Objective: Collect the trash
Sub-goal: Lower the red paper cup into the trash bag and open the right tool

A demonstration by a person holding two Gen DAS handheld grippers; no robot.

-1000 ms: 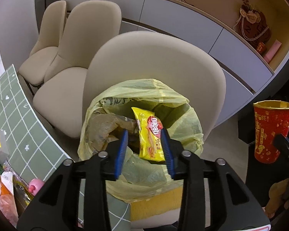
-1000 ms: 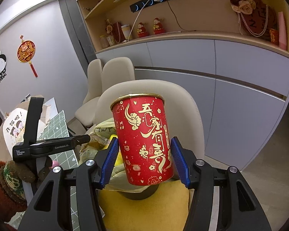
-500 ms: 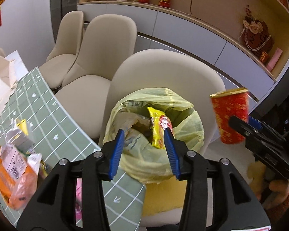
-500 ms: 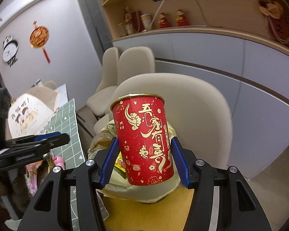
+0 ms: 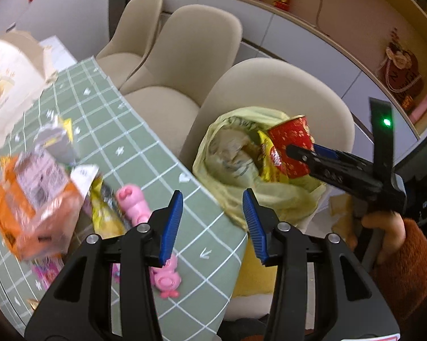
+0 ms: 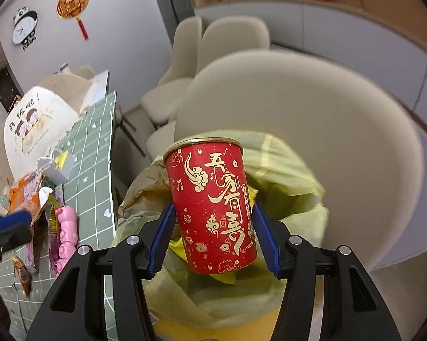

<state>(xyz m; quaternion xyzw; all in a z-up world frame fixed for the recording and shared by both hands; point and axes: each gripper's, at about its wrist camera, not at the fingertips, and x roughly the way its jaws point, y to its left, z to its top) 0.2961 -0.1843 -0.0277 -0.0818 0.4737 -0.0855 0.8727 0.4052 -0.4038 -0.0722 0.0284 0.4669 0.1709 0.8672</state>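
My right gripper [image 6: 213, 213] is shut on a red paper cup [image 6: 210, 187] with gold lettering, held upright over the mouth of a yellow-green trash bag [image 6: 298, 199]. In the left wrist view the same cup [image 5: 291, 139] hangs over the bag [image 5: 236, 196], next to a yellow snack wrapper [image 5: 266, 156] lying inside. My left gripper [image 5: 212, 196] is open with nothing between its blue pads, above the edge of the green checked table [image 5: 128, 142]. Its fingers point toward the gap between table and bag.
The bag sits on a beige chair [image 5: 270, 91], with two more chairs [image 5: 190, 42] behind. On the table lie an orange packet [image 5: 31, 199], a yellow wrapper [image 5: 105, 213], a pink pig toy [image 5: 134, 201] and a white paper bag [image 5: 6, 71]. A person's brown sleeve [image 5: 404, 270] is at right.
My left gripper opened wider, left the yellow wrapper in the bag and drew back over the table. My right gripper brought the red cup down over the bag's mouth.
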